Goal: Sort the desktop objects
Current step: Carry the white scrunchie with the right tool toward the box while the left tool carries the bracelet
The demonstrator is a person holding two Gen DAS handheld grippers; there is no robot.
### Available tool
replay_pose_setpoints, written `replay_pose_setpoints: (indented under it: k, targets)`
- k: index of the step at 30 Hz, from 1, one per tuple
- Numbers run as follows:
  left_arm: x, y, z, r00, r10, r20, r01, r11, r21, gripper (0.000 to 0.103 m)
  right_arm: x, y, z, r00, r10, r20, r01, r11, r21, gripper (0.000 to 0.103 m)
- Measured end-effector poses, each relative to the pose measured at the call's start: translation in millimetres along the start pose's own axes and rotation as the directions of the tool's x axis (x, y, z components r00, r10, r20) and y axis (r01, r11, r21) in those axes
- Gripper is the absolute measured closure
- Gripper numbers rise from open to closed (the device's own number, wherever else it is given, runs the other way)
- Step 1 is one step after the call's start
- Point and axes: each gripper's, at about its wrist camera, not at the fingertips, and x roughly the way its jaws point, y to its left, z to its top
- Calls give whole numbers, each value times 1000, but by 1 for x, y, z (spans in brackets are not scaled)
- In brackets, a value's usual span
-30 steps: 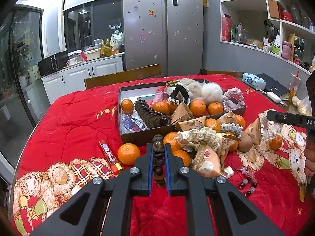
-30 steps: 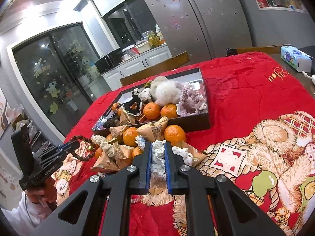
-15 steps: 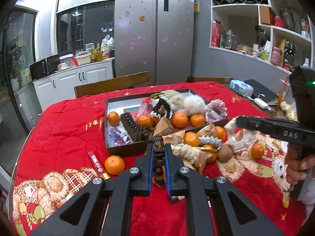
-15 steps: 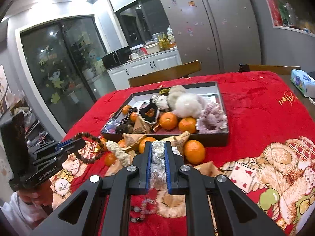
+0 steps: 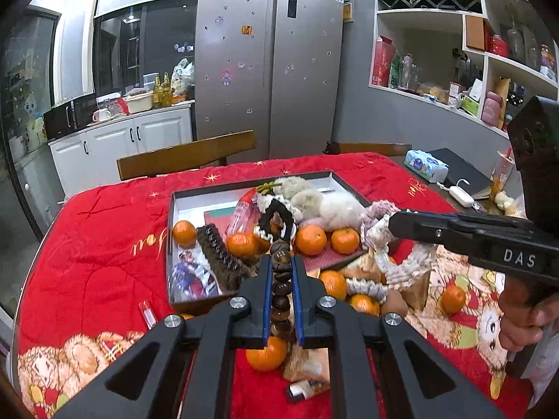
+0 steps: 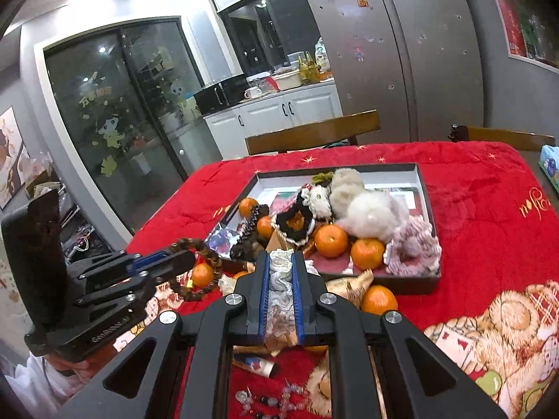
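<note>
Left gripper (image 5: 281,272): tongs drawn narrow, clamped on a bracelet of dark brown wooden beads (image 5: 281,289); the string runs up between the blue pads and pokes out past the tips.
Bead bracelet, seen from the other side: it hangs as a loop from the tips of the left gripper (image 6: 185,260), lifted clear of the red blanket (image 6: 482,216), at about 9 o'clock of the right tongs.
Right gripper (image 6: 282,272): tongs nearly closed, pinching a white lacy scrunchie (image 6: 281,279) bunched between the pads.
Scrunchie, from the left camera: a pale knitted ring (image 5: 401,262) dangling from the right gripper (image 5: 396,221) at 3 o'clock, above the pile of loose things.
Hand (image 5: 524,321): wrapped around the right gripper's handle at the far 3 o'clock edge.
Tray (image 6: 428,206): dark, shallow, lying on the blanket at 12 o'clock of both tongs.
In the tray: oranges (image 6: 331,240), fluffy white pompoms (image 6: 374,214), a black scrunchie (image 5: 277,214), a pink knitted scrunchie (image 6: 414,244).
Loose on the blanket: more oranges (image 5: 267,354) and paper-wrapped bits just in front of the tray, at 6 o'clock of it.
Background: steel fridge (image 5: 269,63) at 12 o'clock, behind a wooden chair (image 5: 185,155).
</note>
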Motion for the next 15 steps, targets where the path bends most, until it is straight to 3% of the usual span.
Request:
replay_pose_setpoints:
  k: [15]
  targets:
    - [48,16,49,1000,-2,0,2,1000,-8,92,36,-8,44,1000,11,-14,-11,1000,-7,90]
